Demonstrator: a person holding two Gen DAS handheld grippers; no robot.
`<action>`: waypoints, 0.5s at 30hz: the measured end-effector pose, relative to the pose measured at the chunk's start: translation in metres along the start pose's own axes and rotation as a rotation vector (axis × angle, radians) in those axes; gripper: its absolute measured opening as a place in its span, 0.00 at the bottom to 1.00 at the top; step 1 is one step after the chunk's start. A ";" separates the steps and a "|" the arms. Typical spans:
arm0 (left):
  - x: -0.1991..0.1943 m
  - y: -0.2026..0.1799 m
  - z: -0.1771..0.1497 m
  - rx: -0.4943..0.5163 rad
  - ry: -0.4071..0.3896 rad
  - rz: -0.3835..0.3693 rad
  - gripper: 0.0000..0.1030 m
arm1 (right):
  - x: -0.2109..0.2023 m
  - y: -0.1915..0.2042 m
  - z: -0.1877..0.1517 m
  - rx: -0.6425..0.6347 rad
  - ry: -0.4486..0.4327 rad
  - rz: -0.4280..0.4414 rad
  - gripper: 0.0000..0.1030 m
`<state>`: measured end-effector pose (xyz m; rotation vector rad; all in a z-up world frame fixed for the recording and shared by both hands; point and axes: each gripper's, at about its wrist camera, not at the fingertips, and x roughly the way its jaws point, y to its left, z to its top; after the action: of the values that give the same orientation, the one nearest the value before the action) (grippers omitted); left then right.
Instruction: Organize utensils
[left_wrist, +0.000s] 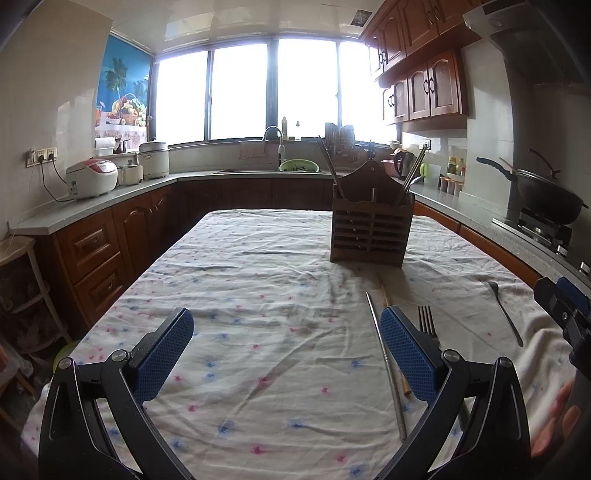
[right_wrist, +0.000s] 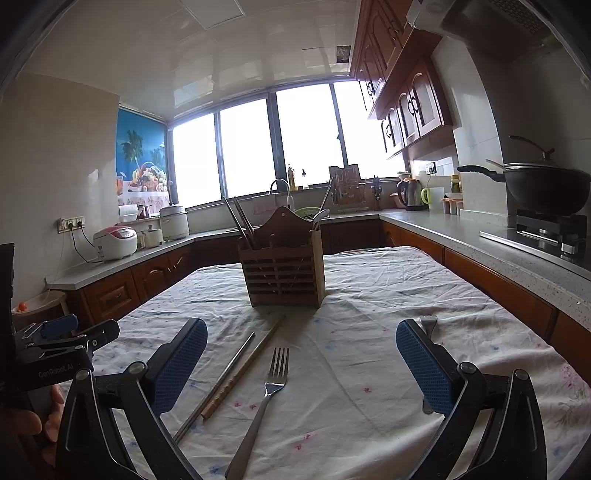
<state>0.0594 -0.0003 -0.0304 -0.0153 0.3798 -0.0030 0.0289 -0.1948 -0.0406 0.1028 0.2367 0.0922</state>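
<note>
A slatted wooden utensil holder (left_wrist: 371, 225) (right_wrist: 284, 271) stands upright mid-table with chopsticks and a spoon in it. On the floral cloth lie a metal chopstick (left_wrist: 386, 363) (right_wrist: 221, 380), a wooden chopstick (left_wrist: 384, 291) (right_wrist: 245, 367), a fork (left_wrist: 428, 323) (right_wrist: 266, 398) and a second fork (left_wrist: 504, 314) (right_wrist: 428, 321). My left gripper (left_wrist: 288, 350) hovers open left of the chopsticks, its right finger over them. My right gripper (right_wrist: 301, 363) is open above the first fork, its right finger covering most of the second fork. Both are empty.
The table (left_wrist: 258, 295) sits inside a U-shaped counter. A rice cooker (left_wrist: 92, 177) stands at left, the sink (left_wrist: 299, 166) at the back, a black wok (right_wrist: 546, 188) on the stove at right. A hand (right_wrist: 29, 417) holds the left gripper's body.
</note>
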 end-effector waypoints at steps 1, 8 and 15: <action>0.000 0.000 0.000 0.000 0.002 0.001 1.00 | 0.000 0.000 0.000 0.000 0.000 0.000 1.00; 0.000 0.001 0.001 -0.001 0.007 0.008 1.00 | 0.000 0.000 0.000 0.000 0.001 0.002 1.00; -0.001 0.000 0.002 0.011 0.001 0.010 1.00 | -0.001 0.002 -0.001 -0.003 -0.002 0.006 1.00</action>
<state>0.0590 -0.0002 -0.0278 -0.0025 0.3810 0.0049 0.0276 -0.1930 -0.0414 0.1011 0.2341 0.0987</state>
